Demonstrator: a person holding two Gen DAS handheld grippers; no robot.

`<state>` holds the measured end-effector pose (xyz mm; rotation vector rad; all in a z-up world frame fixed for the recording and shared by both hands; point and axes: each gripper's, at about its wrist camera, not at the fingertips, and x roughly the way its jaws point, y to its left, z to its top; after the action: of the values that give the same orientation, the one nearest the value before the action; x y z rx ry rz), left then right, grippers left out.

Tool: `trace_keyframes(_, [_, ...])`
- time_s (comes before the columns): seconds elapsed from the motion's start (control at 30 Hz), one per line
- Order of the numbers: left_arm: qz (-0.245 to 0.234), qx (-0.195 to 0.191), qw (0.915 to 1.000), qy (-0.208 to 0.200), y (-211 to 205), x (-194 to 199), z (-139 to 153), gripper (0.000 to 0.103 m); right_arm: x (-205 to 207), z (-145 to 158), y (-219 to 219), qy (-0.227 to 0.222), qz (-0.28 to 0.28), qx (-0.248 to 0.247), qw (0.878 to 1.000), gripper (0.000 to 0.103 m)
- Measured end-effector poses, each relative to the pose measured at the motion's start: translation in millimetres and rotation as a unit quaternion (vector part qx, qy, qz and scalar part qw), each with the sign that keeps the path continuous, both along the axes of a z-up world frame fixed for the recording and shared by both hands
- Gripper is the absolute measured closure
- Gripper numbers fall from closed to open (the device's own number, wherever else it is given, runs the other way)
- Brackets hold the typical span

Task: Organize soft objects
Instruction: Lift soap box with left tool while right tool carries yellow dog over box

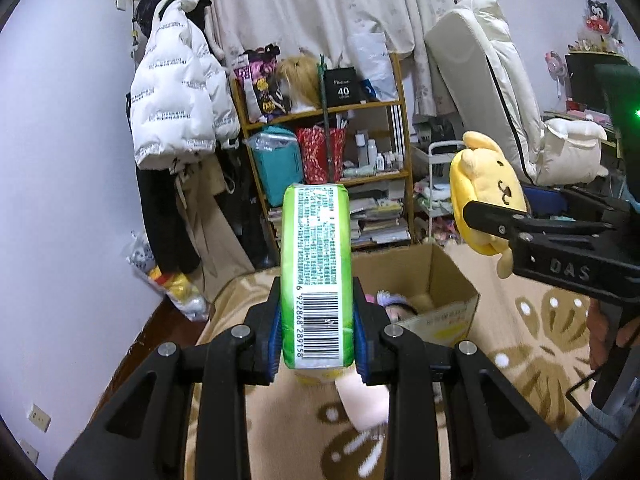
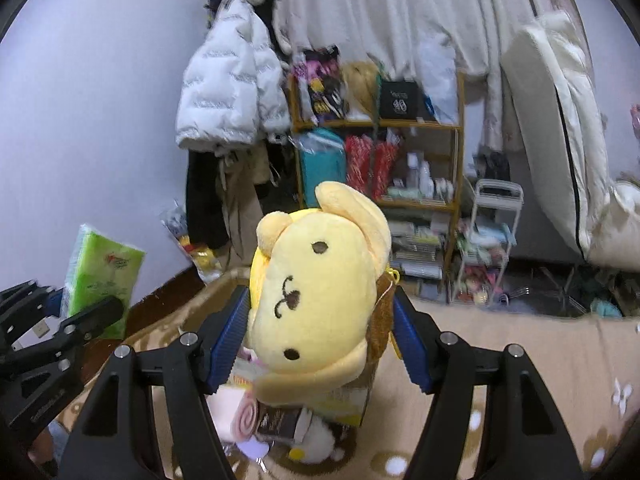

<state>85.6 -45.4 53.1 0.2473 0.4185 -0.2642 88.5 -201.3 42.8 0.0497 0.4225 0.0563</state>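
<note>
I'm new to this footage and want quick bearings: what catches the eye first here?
A green tissue pack stands upright, clamped in the left gripper. A yellow dog plush fills the right gripper, held above an open cardboard box on the beige patterned blanket.

The green tissue pack [image 1: 316, 276] hides most of the cardboard box [image 1: 436, 280] behind it, so its contents stay unclear. Under the yellow plush [image 2: 320, 296], the box's toys are half covered. The shelf [image 2: 420, 124] looks smeared, its labels unreadable.
</note>
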Motion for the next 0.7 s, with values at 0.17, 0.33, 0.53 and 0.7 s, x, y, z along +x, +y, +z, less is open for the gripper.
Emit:
trace_keyframes(0.17, [-0.004, -0.003, 0.9999, -0.013, -9.7, 26.4, 9.3, 0.075, 14.8, 12.3, 3.2, -0.012, 0.004, -0.007, 1.000, 0.031])
trace_keyframes(0.33, [0.000, -0.012, 0.9998, -0.016, -12.7, 49.3, 5.6, 0.075, 29.2, 14.8, 2.9, -0.019, 0.005, 0.000, 1.000, 0.030])
trace_keyframes(0.53, [0.003, -0.014, 0.9999, -0.002, -10.1, 65.5, -7.8, 0.075, 39.7, -2.1, -1.6, -0.008, 0.004, 0.022, 1.000, 0.030])
trace_keyframes(0.7, [0.002, -0.020, 0.9997, 0.010, -9.0, 76.1, -19.9, 0.075, 52.3, -19.4, -3.8, 0.012, 0.003, 0.023, 1.000, 0.030])
